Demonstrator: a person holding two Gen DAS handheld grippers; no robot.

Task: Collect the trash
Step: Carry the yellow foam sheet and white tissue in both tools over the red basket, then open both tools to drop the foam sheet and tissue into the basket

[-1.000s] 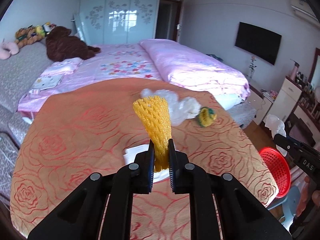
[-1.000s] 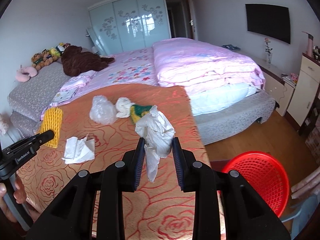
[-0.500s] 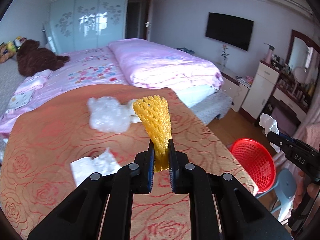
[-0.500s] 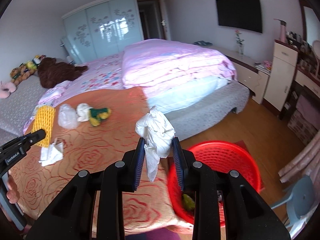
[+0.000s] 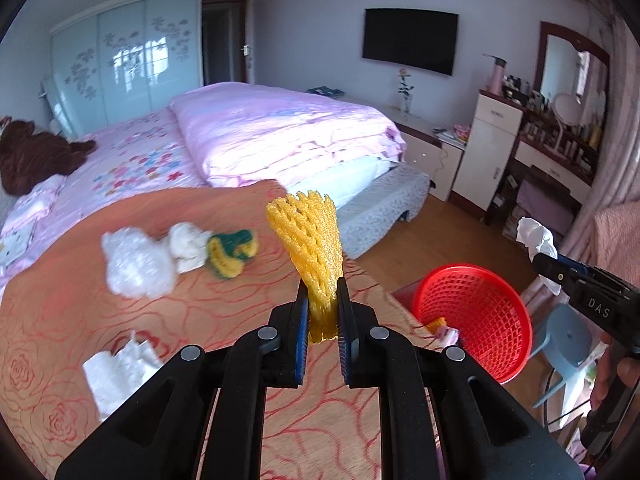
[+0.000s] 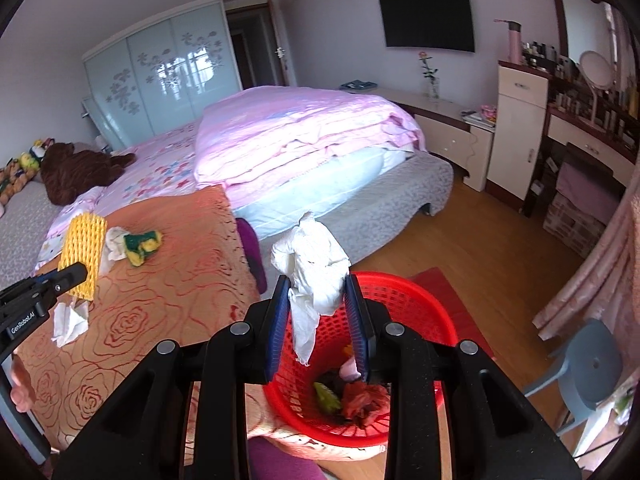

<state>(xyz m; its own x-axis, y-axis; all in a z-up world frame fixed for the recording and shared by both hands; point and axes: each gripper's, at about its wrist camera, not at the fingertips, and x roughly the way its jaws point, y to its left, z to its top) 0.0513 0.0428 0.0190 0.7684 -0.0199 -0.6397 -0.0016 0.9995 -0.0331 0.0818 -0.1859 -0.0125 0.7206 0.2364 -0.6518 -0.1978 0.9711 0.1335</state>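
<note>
Two markings are legible: "DAS" in white on the body of the right gripper (image 5: 538,258) as seen from the left wrist, and "GenRobot.AI" on the left gripper (image 6: 72,276) as seen from the right wrist. The left gripper's fingers are clamped on a yellow foam fruit net (image 5: 310,240), which stands upright and fans out above the pads, over the table edge. The right gripper's fingers are closed on a crumpled white tissue (image 6: 316,268) — its tail hangs down between them, above the red mesh basket (image 6: 420,304) on the floor beside the table. Scraps are already seen in the basket bottom (a green piece, reddish wrapping, something pink). Left on the orange rose-patterned tablecloth (image 6: 168,280): a clear plastic wad (image 5: 136,264), a white wad (image 5: 188,244) just beside it, a green-and-yellow wrapper (image 5: 232,252) touching that, and a flat white tissue (image 5: 116,372) nearer the camera. Behind the table a bed with a pink quilt (image 6: 304,136) is seen; a blue plastic stool (image 6: 584,372) stands near the basket.
</note>
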